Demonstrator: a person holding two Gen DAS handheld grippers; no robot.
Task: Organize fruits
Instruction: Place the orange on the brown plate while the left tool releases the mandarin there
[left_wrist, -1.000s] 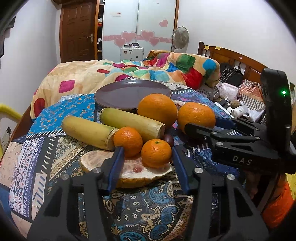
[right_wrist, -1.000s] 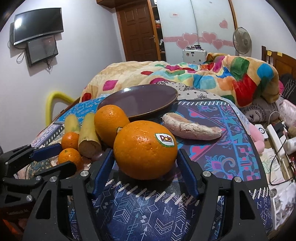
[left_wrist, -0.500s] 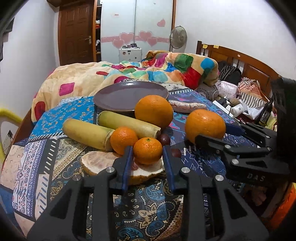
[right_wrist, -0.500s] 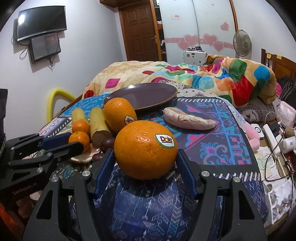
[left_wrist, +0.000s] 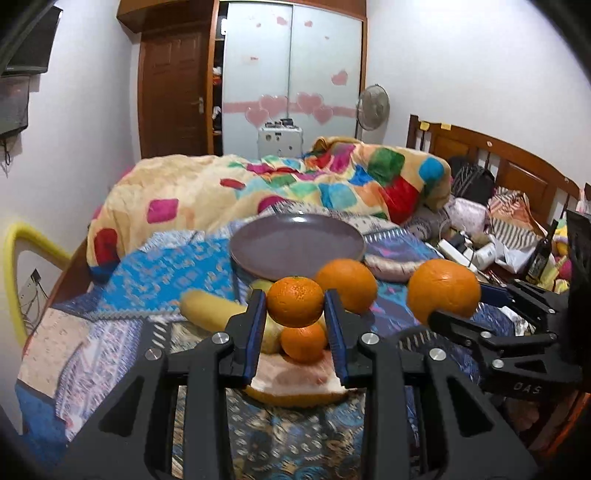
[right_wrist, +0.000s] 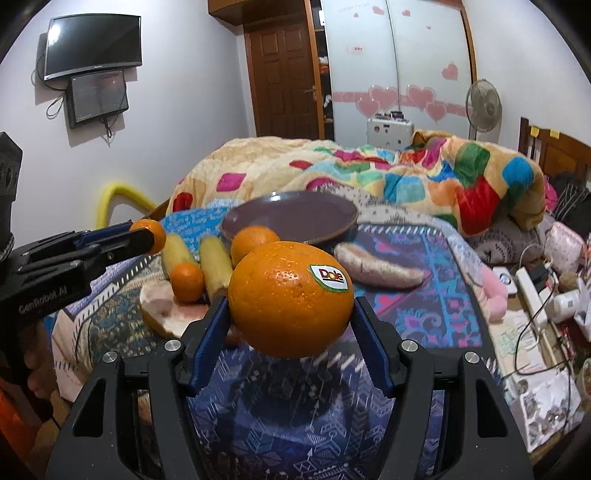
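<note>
1. Two hand-held tools each grip a fruit above a worktop (left_wrist: 122, 288) covered in a blue patterned cloth, with a bed and its bright patchwork quilt (left_wrist: 258, 188) beyond it.
2. A round purple plate (left_wrist: 295, 245) sits near the far edge of the worktop, nothing on it.
3. Just right of the plate lies a pale pink sweet potato (right_wrist: 376, 267), flat on the cloth.
4. Two yellowish stalk pieces (right_wrist: 214, 266) lie side by side at left of the plate, their ends pointing toward the camera.
5. At the near left of the pile rests a pomelo piece (right_wrist: 162, 306), rind down and pinkish flesh up.
6. The right tool (right_wrist: 290, 332) is clamped on a large orange (right_wrist: 290, 299) carrying a Dole sticker, blue pads pressing both sides; the fruit is lifted clear of the cloth, its shadow beneath it.
7. A second large orange (left_wrist: 347, 280) sits on the worktop in front of the plate.
8. The left tool (left_wrist: 295, 310) has just been closing and is now clamped on a small mandarin (left_wrist: 295, 301), raised above the pile of fruit and well apart from the cloth.
9. One more small mandarin (left_wrist: 303, 341) remains on the pomelo piece, directly below the lifted one in the left wrist view.
</note>
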